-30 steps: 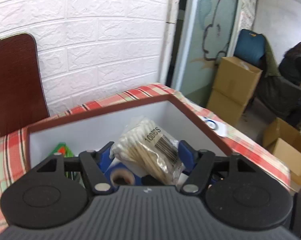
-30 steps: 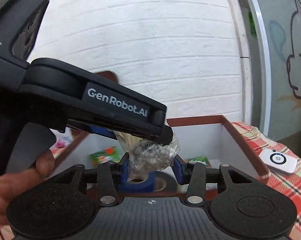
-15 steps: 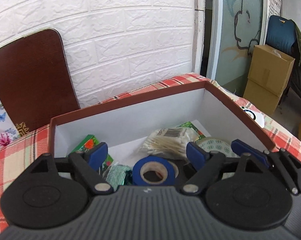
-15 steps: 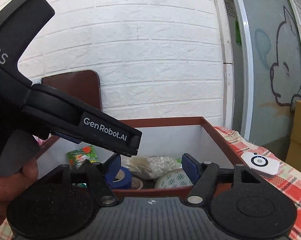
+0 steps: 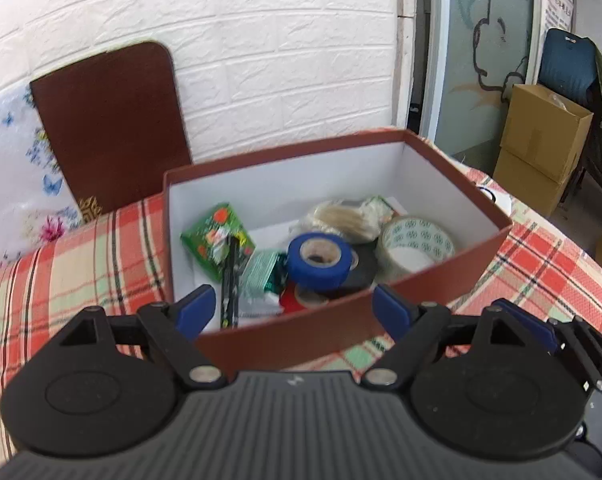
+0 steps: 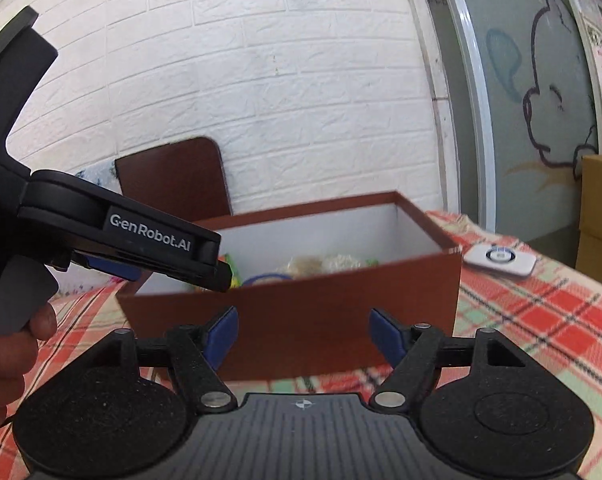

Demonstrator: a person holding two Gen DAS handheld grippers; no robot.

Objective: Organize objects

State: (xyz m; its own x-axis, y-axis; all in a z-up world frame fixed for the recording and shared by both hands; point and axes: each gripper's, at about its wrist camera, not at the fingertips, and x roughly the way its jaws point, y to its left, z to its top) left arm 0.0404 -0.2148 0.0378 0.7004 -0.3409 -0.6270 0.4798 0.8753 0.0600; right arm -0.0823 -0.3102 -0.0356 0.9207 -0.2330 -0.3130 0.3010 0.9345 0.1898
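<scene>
My left gripper (image 5: 287, 310) and right gripper (image 6: 303, 330), jaws just opened and empty, hover before the box (image 5: 441, 276), where tape rolls (image 5: 319, 256) and packets lie gathered.

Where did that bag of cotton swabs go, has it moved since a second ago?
Yes. The bag of cotton swabs has gone from between the left claw's fingers down into the box, lying near its back wall beside the blue tape.
</scene>
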